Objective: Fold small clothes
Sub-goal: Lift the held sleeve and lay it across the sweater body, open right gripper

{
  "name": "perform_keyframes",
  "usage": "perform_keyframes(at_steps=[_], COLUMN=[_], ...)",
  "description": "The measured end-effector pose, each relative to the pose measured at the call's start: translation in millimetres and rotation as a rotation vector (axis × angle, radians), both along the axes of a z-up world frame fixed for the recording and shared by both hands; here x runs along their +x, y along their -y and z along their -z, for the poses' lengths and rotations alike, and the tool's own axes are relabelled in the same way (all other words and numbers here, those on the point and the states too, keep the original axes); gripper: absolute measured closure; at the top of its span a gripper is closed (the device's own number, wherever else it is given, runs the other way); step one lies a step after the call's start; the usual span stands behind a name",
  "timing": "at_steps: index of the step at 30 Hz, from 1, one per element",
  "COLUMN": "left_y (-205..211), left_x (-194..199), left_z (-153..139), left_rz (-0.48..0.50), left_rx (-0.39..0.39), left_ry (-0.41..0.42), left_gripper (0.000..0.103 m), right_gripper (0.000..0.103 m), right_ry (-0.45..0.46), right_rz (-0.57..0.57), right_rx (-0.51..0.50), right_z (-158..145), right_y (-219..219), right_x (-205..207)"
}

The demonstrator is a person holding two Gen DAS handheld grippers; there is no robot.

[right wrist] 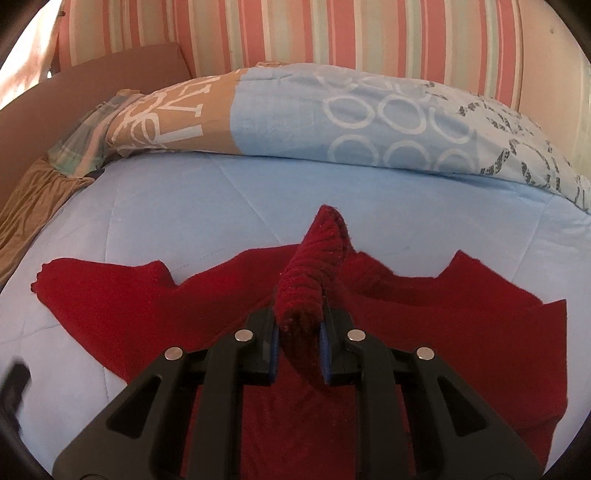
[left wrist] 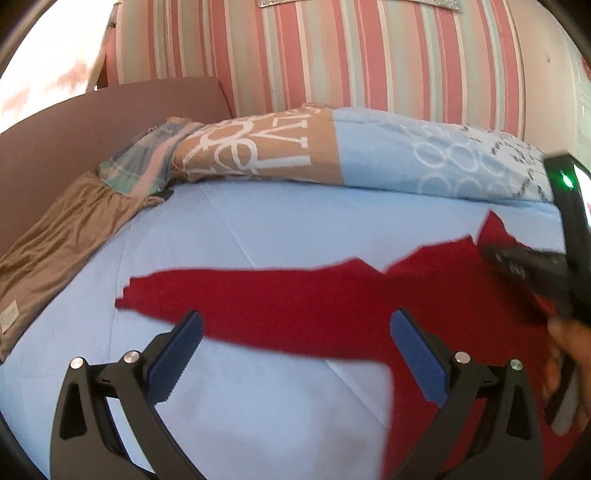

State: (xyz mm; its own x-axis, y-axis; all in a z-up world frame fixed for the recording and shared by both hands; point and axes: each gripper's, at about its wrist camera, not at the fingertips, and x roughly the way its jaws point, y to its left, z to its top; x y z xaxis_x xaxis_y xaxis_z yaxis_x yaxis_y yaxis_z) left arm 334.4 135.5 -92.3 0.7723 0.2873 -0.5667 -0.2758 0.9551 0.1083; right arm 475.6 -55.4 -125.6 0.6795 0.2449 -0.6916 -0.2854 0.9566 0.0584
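A small dark red knit sweater [left wrist: 295,306] lies spread on the light blue bed sheet [left wrist: 258,229], one sleeve stretched to the left. My left gripper [left wrist: 295,325] is open, hovering just above that sleeve with blue pads on either side. In the right wrist view the sweater [right wrist: 118,295] lies flat, and my right gripper [right wrist: 301,314] is shut on a bunched ribbed fold of the sweater [right wrist: 317,266], lifted above the body. The right gripper also shows at the right edge of the left wrist view [left wrist: 524,269], blurred.
A folded blue and tan patterned quilt [right wrist: 332,118] lies across the back of the bed. A brown cloth [left wrist: 62,240] and a plaid cloth [left wrist: 147,162] lie at the back left. A pink striped wall [right wrist: 295,33] stands behind. A brown board [left wrist: 92,122] lines the left side.
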Motion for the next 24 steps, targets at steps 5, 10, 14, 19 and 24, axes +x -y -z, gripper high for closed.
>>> perform_keyframes(at_steps=[5, 10, 14, 19, 24], left_y=[-20.8, -29.4, -34.6, -45.0, -55.1], left_x=[16.8, 27.2, 32.8, 41.1, 48.1], left_z=[-1.1, 3.3, 7.7, 10.5, 12.9], left_rz=[-0.007, 0.004, 0.007, 0.004, -0.002], left_rx=[0.018, 0.020, 0.018, 0.016, 0.009], left_ry=[0.011, -0.001, -0.008, -0.013, -0.027], left_gripper=[0.001, 0.001, 0.001, 0.001, 0.001], right_gripper=[0.086, 0.086, 0.086, 0.086, 0.086], right_ry=[0.000, 0.015, 0.028, 0.022, -0.006], right_rz=[0.014, 0.016, 0.011, -0.006, -0.032], right_rx=[-0.012, -0.022, -0.027, -0.023, -0.032], right_z=[5.7, 4.0, 0.1, -3.2, 5.7], right_y=[-7.6, -15.1, -24.8, -40.9, -59.6], right_x=[-0.7, -2.4, -5.5, -7.9, -7.3])
